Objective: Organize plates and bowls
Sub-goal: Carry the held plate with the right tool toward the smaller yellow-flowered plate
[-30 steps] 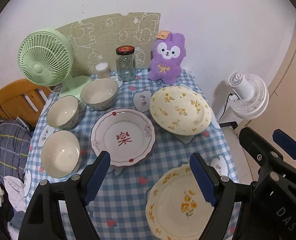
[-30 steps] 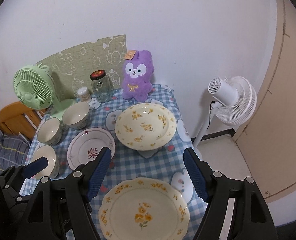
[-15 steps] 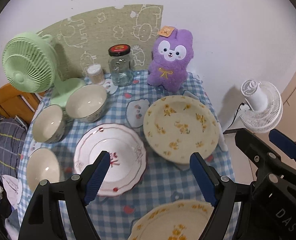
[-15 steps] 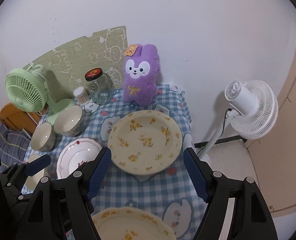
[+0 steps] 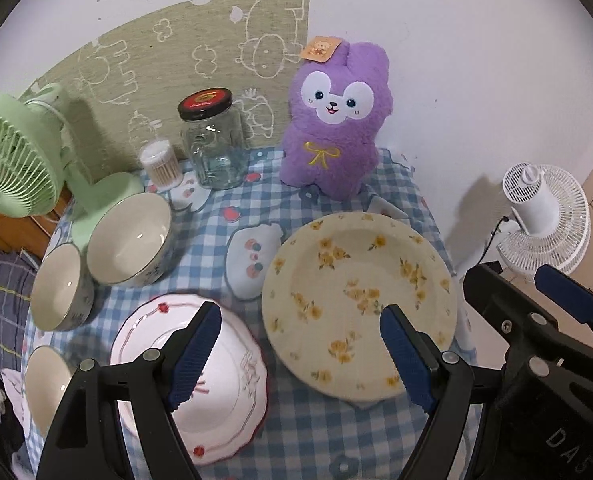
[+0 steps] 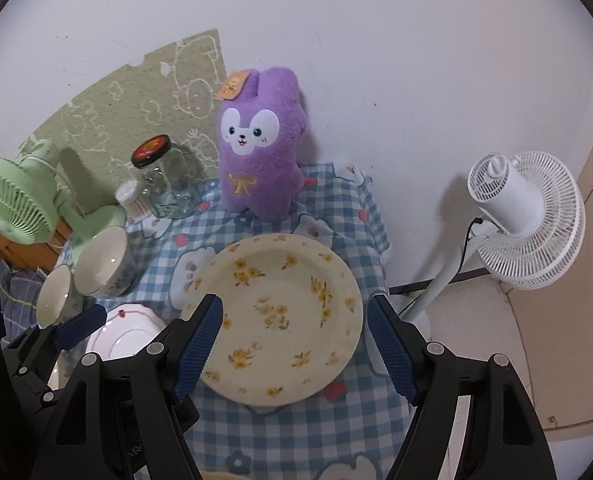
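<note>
Both grippers have moved in over the table since a second ago; the near yellow plate has slid out of view, so the far yellow plate [image 6: 280,312] at centre frame looks the likely target. The left gripper [image 5: 302,356] and right gripper [image 6: 292,350] tilt downward, jaws apart and empty. The red plate [image 5: 216,396] lies lower left.

place: home | signs: checked tablecloth [image 5: 316,432], plush toy [image 5: 336,128], floor fan [image 6: 524,220]

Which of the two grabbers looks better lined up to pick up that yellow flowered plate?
Probably the right gripper: the yellow flowered plate sits squarely between its open fingers. The left gripper straddles the gap beside the white red-trimmed plate.
</note>
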`<state>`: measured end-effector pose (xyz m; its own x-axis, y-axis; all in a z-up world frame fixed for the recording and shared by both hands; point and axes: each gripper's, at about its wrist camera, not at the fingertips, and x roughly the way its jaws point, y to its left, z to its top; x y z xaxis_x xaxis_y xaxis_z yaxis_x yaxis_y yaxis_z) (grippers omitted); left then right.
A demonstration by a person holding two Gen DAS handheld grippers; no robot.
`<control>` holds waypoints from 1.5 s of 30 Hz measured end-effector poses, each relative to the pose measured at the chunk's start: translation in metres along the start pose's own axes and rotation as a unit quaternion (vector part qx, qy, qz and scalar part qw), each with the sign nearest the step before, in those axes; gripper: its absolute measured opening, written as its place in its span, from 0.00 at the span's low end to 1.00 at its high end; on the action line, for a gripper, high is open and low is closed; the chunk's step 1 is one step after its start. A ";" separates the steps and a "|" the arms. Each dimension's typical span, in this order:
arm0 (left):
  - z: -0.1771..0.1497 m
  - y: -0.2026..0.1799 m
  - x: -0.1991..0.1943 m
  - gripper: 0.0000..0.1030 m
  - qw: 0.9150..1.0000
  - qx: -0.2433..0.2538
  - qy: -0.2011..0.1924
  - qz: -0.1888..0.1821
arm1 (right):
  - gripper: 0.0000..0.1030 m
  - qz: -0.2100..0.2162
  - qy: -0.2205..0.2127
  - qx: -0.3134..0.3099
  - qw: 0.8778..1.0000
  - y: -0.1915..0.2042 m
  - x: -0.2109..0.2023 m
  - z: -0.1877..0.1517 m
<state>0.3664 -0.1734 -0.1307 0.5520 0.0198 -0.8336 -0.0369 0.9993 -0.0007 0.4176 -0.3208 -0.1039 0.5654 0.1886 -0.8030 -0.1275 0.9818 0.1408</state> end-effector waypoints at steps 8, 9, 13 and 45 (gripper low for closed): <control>0.011 -0.008 0.032 0.81 1.000 0.012 -0.003 0.005 | 0.76 -0.001 0.001 0.000 1.000 -0.012 0.034 0.008; 0.012 -0.009 0.037 0.81 1.000 0.013 0.000 0.005 | 0.76 -0.003 0.004 -0.001 1.000 -0.013 0.040 0.008; 0.012 -0.010 0.054 0.81 1.000 0.009 0.007 0.006 | 0.76 -0.002 0.013 0.003 1.000 -0.019 0.056 0.007; 0.003 -0.002 0.142 0.60 0.997 0.016 0.069 0.012 | 0.67 -0.031 0.066 0.011 0.997 -0.042 0.138 -0.011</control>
<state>0.4475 -0.1726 -0.2474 0.4317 0.0406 -0.9011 -0.0203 0.9992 0.0352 0.4921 -0.3363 -0.2267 0.4598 0.1236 -0.8794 -0.0768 0.9921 0.0992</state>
